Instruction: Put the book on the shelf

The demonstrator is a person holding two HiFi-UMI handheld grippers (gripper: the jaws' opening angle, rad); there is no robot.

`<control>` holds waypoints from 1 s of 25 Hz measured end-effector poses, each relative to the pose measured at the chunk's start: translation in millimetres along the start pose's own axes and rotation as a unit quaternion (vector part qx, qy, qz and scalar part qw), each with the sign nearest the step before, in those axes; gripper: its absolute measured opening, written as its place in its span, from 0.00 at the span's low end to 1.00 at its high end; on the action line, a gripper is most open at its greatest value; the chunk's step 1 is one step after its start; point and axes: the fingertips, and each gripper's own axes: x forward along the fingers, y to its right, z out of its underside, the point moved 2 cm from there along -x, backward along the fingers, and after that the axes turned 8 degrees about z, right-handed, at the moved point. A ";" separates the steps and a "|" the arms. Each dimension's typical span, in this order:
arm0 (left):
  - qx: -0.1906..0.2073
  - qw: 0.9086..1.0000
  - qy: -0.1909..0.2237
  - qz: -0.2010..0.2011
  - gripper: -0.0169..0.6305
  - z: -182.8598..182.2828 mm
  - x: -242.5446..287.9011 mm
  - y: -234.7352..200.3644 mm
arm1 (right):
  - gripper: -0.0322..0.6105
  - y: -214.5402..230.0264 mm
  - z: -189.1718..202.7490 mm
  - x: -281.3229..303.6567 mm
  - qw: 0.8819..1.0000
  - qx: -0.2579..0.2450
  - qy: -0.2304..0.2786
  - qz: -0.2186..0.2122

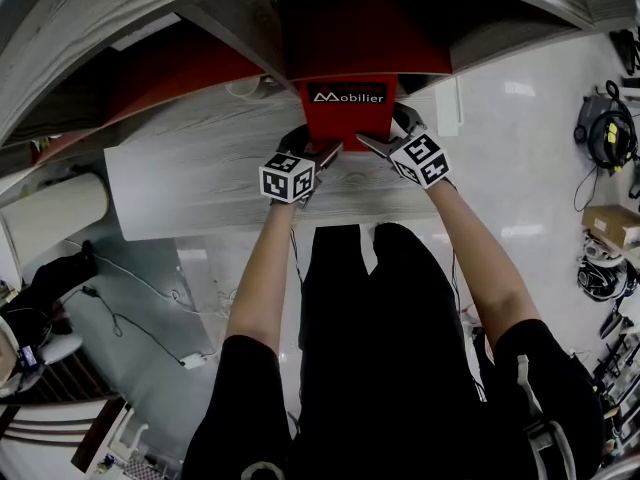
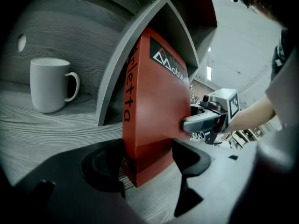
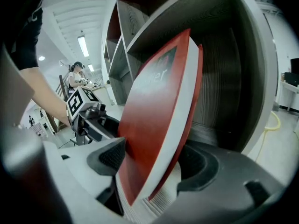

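Note:
A thick red book point(image 1: 345, 118) stands on its lower edge at the mouth of a compartment of the grey wooden shelf point(image 1: 200, 168). Both grippers flank it from the front. In the left gripper view the book point(image 2: 154, 115) fills the gap of my left gripper point(image 2: 147, 160); its jaws stand wide beside spine and cover, with no visible squeeze. My right gripper point(image 3: 154, 164) has the book point(image 3: 154, 120) leaning between its pads, which lie against both covers. The right gripper point(image 2: 201, 120) shows on the cover. In the head view the left gripper point(image 1: 318, 148) and right gripper point(image 1: 385, 138) are at the book's bottom corners.
A white mug point(image 2: 50, 84) stands in the neighbouring compartment to the left, behind a grey divider point(image 2: 117, 69). The compartment's back wall is red. On the floor to the right lie tools and a cardboard box point(image 1: 615, 223). Cables trail on the floor at the left.

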 end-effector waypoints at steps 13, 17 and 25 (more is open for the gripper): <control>-0.002 0.999 -0.017 0.033 0.50 1.6 2.1 -5.0 | 0.59 2.1 0.3 0.4 1.000 -0.020 0.006 0.003; 0.023 0.999 -0.017 0.014 0.48 3.7 1.7 -3.3 | 0.60 3.5 5.9 -0.1 1.000 -0.015 -0.006 0.003; 0.030 1.000 -0.008 0.002 0.48 4.1 0.9 -2.6 | 0.59 5.5 12.6 -5.3 0.999 -0.009 -0.021 0.025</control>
